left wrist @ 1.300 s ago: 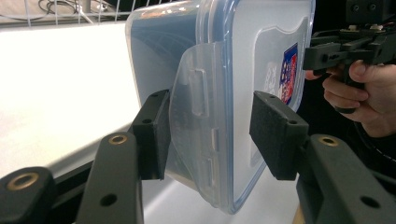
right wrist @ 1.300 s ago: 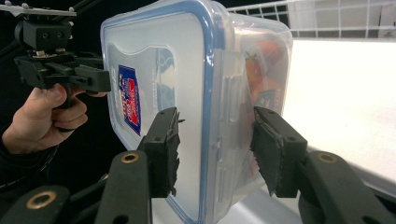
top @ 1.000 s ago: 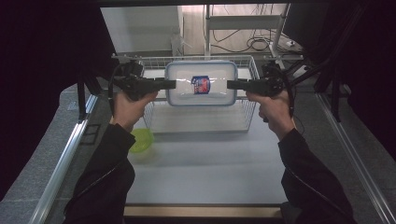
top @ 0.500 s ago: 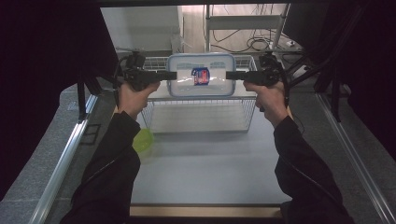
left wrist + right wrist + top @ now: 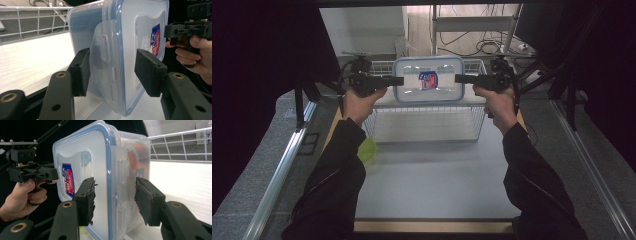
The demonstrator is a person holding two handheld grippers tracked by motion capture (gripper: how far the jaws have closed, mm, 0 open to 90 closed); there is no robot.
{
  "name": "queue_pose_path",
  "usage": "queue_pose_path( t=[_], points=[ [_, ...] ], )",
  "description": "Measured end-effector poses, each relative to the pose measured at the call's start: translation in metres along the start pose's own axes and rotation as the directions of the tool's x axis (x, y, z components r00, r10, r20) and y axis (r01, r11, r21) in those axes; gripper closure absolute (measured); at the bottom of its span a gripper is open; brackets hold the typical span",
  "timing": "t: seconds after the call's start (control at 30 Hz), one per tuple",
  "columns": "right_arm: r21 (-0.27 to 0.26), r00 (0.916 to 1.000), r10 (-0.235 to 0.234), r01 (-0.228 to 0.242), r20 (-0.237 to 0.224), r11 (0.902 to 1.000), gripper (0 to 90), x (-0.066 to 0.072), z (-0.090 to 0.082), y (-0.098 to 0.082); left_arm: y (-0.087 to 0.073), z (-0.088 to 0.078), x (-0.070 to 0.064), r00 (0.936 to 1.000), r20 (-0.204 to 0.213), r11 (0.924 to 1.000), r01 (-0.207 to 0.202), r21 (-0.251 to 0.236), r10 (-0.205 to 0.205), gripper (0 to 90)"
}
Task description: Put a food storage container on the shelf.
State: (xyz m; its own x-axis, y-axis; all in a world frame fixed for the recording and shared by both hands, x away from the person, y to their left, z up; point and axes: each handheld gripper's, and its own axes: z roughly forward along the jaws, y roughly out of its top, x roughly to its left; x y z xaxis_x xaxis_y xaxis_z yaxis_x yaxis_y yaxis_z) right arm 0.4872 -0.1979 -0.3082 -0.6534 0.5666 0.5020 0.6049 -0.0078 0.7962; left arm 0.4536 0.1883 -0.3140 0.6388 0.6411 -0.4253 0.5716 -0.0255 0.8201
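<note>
Two grippers, left gripper (image 5: pixel 398 80) and right gripper (image 5: pixel 459 78), flank clear lidded container (image 5: pixel 428 79) over wire basket (image 5: pixel 427 122), fingers spread around its end latches, left clearly not pinching, right contact unclear.

We see the tabletop (image 5: pixel 437 185) lit evenly from above, dark unlit surroundings at its edges, soft high view, sheen on the container (image 5: pixel 100 170) lid, near jaws slightly blurred

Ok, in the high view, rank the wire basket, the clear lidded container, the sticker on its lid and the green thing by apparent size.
1. Wire basket
2. Clear lidded container, held above the basket and nearer the camera, yet it looks smaller
3. and 4. unsure: the green thing is partly hidden by a sleeve; its visible part looks close to the sticker
</note>
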Motion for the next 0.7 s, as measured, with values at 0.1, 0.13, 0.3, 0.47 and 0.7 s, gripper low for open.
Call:
queue_pose_path(
  t=[0.1,0.13,0.3,0.47,0.7],
  points=[
    [-0.009,0.9999,-0.012,0.012,0.005,0.9999,50.0,-0.001,0.001,-0.001,-0.001,0.001,-0.001,1.0000,-0.006,1.0000,-0.001,-0.006,0.001,45.8],
    [-0.013,0.9996,-0.027,0.027,0.013,0.9996,49.8,-0.001,0.001,-0.001,-0.001,0.001,-0.001,0.9999,-0.008,0.9999,-0.011,-0.004,0.011,45.6],
    [-0.005,0.9960,-0.063,0.064,0.063,0.9979,50.8,0.003,0.002,-0.001,-0.002,0.002,-0.004,0.9986,-0.034,0.9991,-0.040,0.012,0.041,43.7],
    [0.039,0.9823,-0.141,0.137,0.123,0.9898,49.6,0.011,0.008,-0.005,-0.002,0.004,-0.004,0.9975,-0.053,0.9987,-0.046,0.019,0.047,40.5],
    [0.049,0.9853,-0.127,0.122,0.115,0.9913,51.4,0.007,0.008,-0.006,-0.001,0.005,-0.006,0.9930,-0.087,0.9963,-0.077,0.037,0.080,36.3]
  ],
)
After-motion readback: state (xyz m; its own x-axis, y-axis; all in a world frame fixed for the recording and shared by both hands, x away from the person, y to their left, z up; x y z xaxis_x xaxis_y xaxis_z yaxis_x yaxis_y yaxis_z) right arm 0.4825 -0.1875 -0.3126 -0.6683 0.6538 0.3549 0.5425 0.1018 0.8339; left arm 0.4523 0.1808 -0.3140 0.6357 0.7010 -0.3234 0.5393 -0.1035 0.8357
